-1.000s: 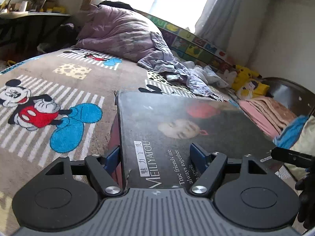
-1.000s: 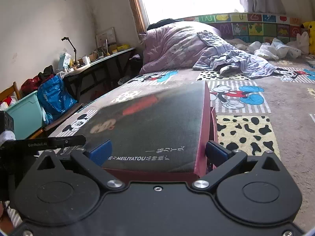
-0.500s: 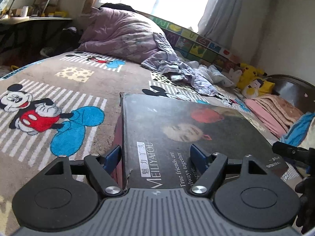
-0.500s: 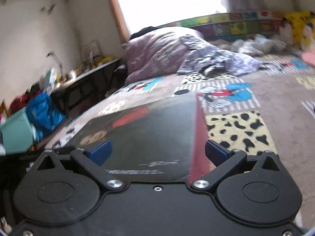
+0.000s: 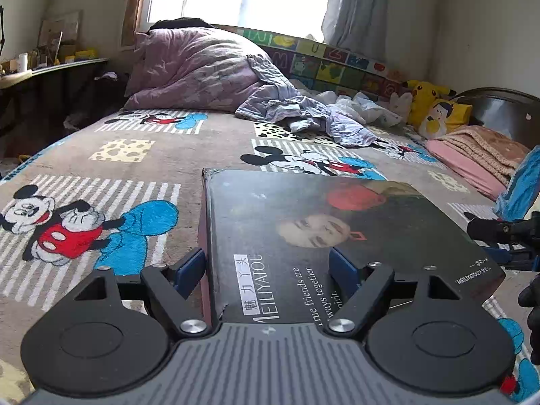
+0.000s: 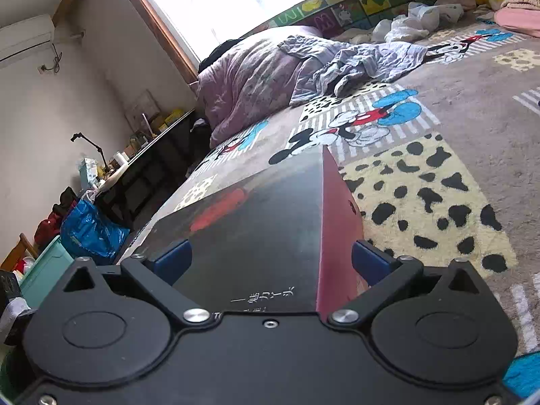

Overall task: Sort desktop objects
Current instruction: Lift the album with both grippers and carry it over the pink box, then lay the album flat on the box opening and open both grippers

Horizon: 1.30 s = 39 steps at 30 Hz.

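Note:
A flat dark box [image 5: 337, 222] with red sides and white "MEILIYATOU" lettering lies on the cartoon-mouse bedspread [image 5: 141, 155]. My left gripper [image 5: 266, 268] straddles its near left corner. One blue pad stands just outside the red side and the other lies over the lid; its jaws are opening and do not press on the box. My right gripper [image 6: 271, 258] straddles another corner of the same box [image 6: 256, 216], open, one pad over the lid and one beside the red side. In the left wrist view that gripper [image 5: 499, 233] shows at the right edge, held by a black-gloved hand [image 5: 531, 303].
A purple duvet [image 5: 195, 67] and crumpled clothes [image 5: 303, 111] lie at the back of the bed. Yellow plush toys [image 5: 435, 108] and folded pink blankets [image 5: 479, 155] are at the right. A cluttered desk [image 6: 148, 148], blue bag [image 6: 91, 233] and teal bin [image 6: 44, 273] stand beside the bed.
The left view has levelled out and its pads have spread slightly off the box's side. The right gripper has rolled and sunk, so its view now tilts; the box stays between both grippers.

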Available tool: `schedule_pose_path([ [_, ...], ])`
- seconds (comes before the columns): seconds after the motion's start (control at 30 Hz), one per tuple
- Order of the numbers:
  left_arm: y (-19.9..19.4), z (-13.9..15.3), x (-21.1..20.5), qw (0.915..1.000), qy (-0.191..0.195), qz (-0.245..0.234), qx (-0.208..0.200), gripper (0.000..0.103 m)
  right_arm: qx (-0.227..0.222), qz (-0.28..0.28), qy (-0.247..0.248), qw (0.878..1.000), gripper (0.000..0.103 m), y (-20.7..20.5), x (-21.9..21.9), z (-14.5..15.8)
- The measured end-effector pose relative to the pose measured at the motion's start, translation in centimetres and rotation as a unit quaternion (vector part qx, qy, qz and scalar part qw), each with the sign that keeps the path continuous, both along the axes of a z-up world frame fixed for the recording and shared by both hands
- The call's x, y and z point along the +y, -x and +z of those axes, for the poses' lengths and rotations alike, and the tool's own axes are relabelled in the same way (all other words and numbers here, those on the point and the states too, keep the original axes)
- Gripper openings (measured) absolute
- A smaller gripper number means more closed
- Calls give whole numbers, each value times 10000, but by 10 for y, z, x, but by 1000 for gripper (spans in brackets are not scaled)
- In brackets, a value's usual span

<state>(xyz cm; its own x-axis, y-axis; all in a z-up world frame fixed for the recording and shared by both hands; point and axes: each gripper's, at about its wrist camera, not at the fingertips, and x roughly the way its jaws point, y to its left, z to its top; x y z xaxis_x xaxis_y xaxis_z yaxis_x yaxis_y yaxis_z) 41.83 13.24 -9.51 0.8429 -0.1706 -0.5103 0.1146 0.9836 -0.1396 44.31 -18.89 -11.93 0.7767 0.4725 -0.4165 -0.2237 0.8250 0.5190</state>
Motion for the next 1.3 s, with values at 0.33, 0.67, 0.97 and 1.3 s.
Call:
schedule_pose_path([
  [0.33, 1, 5, -15, 9988, -290, 350, 202, 80, 34, -197, 924, 9955, 103, -1, -1, -9],
  [0.67, 60, 27, -48, 9929, -1028, 479, 353, 81, -206, -224, 1896, 9814, 102, 53, 10, 34],
  [0.97, 138, 51, -66, 9895, -1193, 809, 125, 81, -490, 16, 1791, 9826, 102, 135, 16, 72],
  [1.3, 223, 79, -77, 9902, -1025, 945, -25, 82, -581, -386, 1675, 9834, 102, 214, 13, 92],
])
